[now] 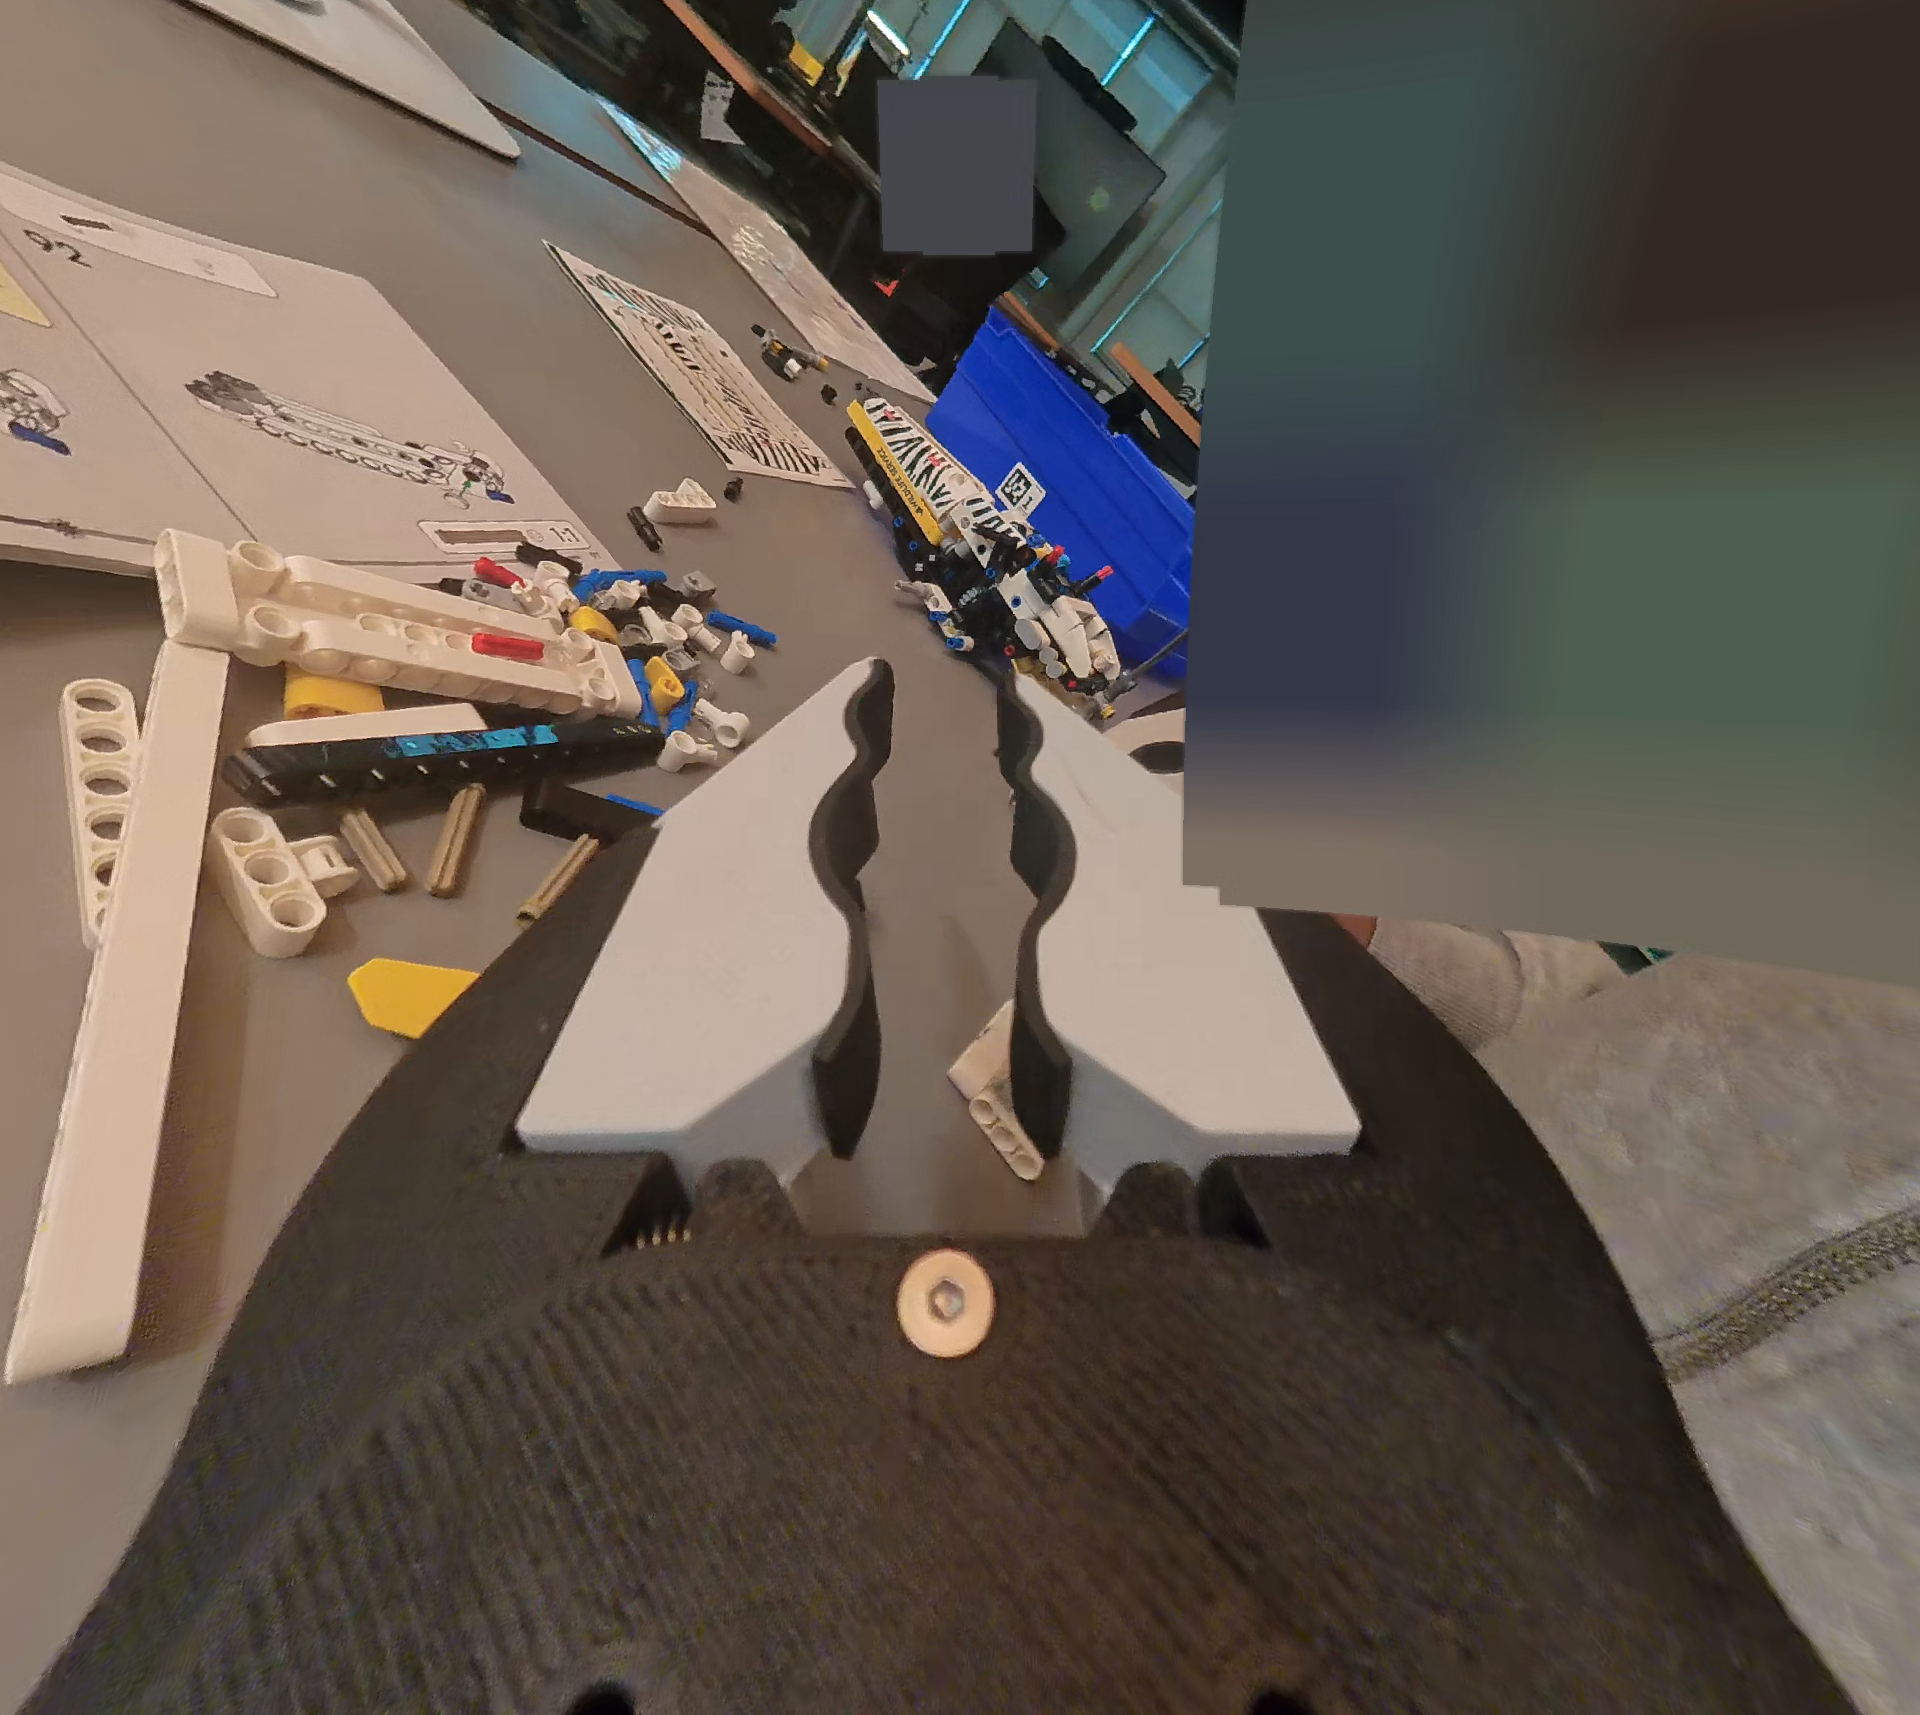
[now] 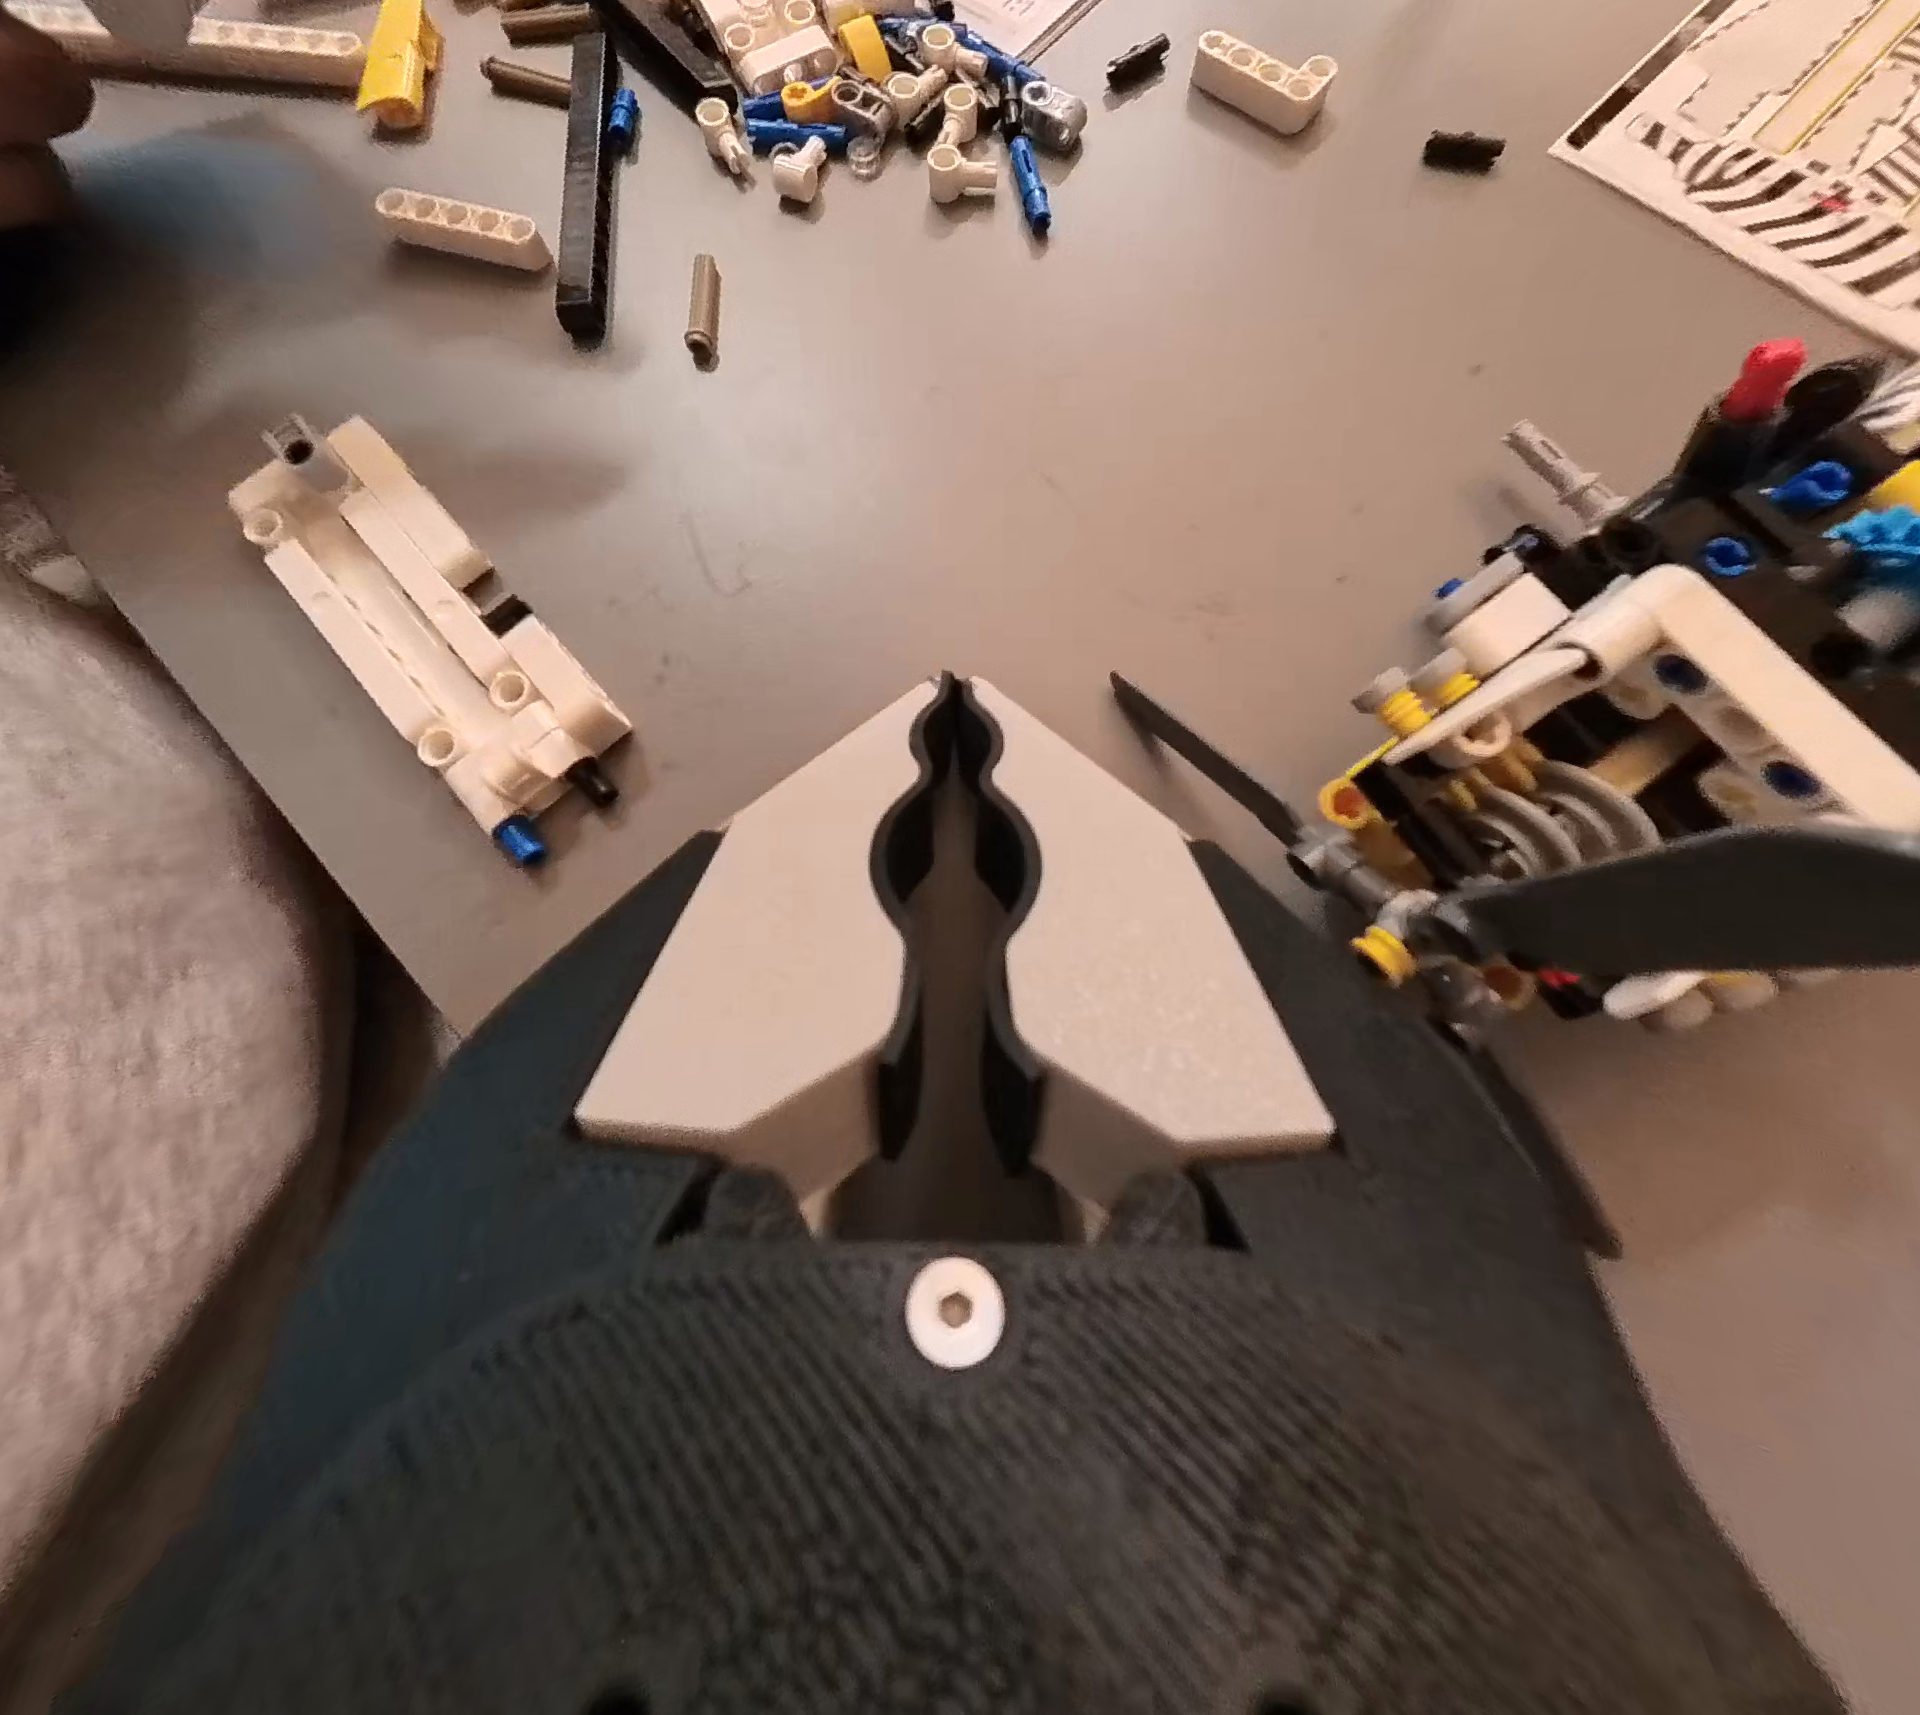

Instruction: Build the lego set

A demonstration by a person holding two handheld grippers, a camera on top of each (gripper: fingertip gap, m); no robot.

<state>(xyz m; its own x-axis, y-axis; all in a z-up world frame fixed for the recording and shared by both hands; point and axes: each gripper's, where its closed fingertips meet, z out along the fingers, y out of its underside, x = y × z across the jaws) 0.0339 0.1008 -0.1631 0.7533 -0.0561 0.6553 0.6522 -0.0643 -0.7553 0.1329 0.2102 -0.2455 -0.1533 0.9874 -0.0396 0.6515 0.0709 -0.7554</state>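
My left gripper [image 1: 945, 683] is open and hovers low over the grey table [image 1: 499, 231]. A small white beam piece [image 1: 1000, 1106] shows low in the gap, against the right finger; I cannot tell if they touch. My right gripper [image 2: 951, 686] is shut and empty above the table. A white sub-assembly [image 2: 426, 637] lies to its left. The partly built model [image 2: 1662, 730] with a black rotor blade stands to its right, and also shows in the left wrist view [image 1: 987, 564]. A pile of loose parts [image 2: 894, 96] lies ahead, and also shows in the left wrist view [image 1: 623, 616].
The instruction booklet [image 1: 312, 418] and sticker sheet [image 1: 707, 366] lie beyond the pile. A long white beam [image 1: 114, 990], a black beam [image 1: 436, 756] and a yellow panel [image 1: 405, 990] lie at left. A blue bin [image 1: 1070, 460] stands behind the model. A person's grey sleeve [image 2: 125, 938] is at the table edge. Left tips to right tips: about 15 cm.
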